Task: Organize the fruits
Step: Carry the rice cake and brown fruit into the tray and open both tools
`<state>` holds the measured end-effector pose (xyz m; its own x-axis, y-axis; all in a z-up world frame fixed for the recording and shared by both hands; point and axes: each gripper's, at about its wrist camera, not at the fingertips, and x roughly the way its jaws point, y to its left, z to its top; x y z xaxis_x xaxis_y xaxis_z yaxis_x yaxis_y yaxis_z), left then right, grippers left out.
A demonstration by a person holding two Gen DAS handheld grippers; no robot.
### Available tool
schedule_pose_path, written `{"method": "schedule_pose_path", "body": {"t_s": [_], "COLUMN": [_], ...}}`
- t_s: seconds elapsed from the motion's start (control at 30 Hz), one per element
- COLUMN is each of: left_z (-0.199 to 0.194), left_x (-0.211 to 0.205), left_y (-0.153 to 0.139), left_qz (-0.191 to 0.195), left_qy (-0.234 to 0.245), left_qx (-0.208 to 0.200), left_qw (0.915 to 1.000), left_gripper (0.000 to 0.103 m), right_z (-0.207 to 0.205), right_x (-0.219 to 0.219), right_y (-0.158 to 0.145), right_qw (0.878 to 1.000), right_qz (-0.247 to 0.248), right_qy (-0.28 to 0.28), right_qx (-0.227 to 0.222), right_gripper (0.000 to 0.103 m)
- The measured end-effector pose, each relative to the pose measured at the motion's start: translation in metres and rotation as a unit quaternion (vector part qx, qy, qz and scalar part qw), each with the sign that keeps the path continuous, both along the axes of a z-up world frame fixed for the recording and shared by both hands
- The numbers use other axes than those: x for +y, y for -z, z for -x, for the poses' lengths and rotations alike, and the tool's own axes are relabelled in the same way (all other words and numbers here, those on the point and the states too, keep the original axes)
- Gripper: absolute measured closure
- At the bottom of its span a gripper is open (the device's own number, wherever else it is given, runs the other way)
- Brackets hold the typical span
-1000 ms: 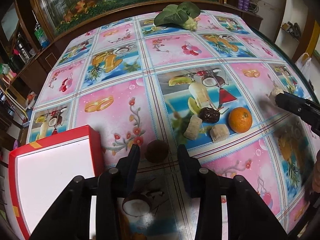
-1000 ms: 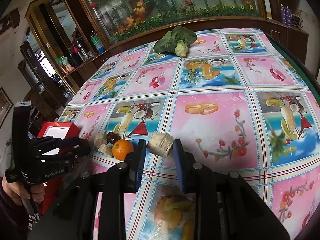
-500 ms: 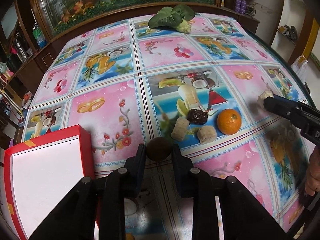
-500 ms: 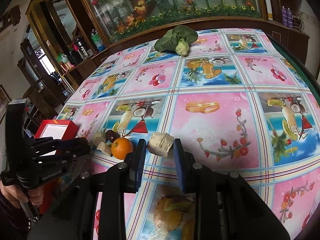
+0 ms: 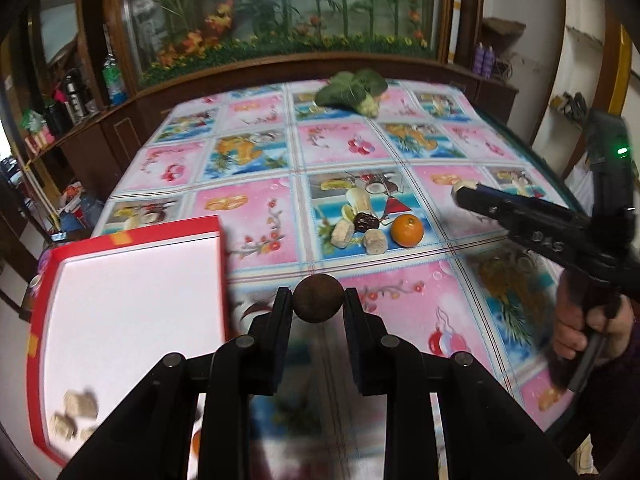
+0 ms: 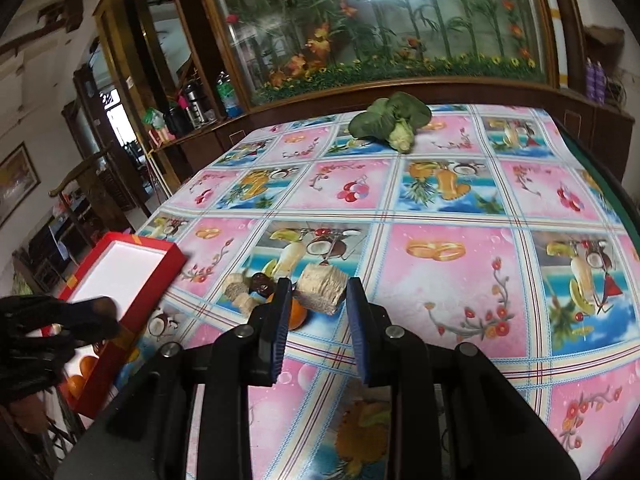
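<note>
My left gripper (image 5: 319,300) is shut on a round dark brown fruit (image 5: 319,298), held up off the table beside the red box (image 5: 136,236) with a white inside. Several beige chunks (image 5: 74,412) lie in the box's near corner. My right gripper (image 6: 318,294) is shut on a beige cut chunk (image 6: 322,286), also raised; that gripper shows at the right in the left wrist view (image 5: 464,192). On the cloth remain an orange (image 5: 407,230), a dark date-like fruit (image 5: 364,222) and two beige pieces (image 5: 343,234).
A leafy green vegetable (image 5: 352,90) lies at the table's far edge. A wooden cabinet with a planted glass tank (image 5: 280,12) stands behind the table. In the right wrist view, oranges (image 6: 78,376) sit at the box's near end. A hand (image 5: 576,320) holds the right gripper's handle.
My left gripper closed on the brown fruit and lifted it, tilting the view up. My right gripper rose with the beige chunk and moved left, over the orange.
</note>
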<state>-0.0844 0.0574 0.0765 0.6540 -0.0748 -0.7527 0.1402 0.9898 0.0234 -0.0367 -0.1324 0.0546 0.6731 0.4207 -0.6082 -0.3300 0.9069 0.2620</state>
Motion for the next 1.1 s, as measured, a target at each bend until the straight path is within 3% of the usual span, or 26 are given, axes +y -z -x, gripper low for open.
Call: {"method": "schedule_pose_path", "body": {"t_s": [0.27, 0.5, 0.8, 1.1], "left_z": [0.026, 0.039, 0.071, 0.083], "left_x": [0.019, 0.073, 0.158, 0.191], "left_y": [0.002, -0.010, -0.012, 0.004], "left_qz": [0.015, 0.014, 0.008, 0.009], "left_qy": [-0.018, -0.083, -0.187, -0.220], "left_qx": [-0.002, -0.028, -0.044, -0.036], "left_qw": [0.9997, 0.9961, 0.9813, 0.9747], "left_gripper": [0.078, 0.078, 0.078, 0.078], "right_z": [0.007, 0.017, 0.036, 0.079], "right_x": [0.017, 0.049, 0.158, 0.237], "right_y": [0.003, 0.000, -0.010, -0.023], "right_qw": [1.000, 0.999, 0.987, 0.967], "right_qz": [0.015, -0.012, -0.031, -0.011], "right_qy": [-0.012, -0.044, -0.160, -0.255], "right_qx": [-0.006, 0.004, 0.009, 0.001], "right_gripper": [0.073, 0.073, 0.073, 0.073]}}
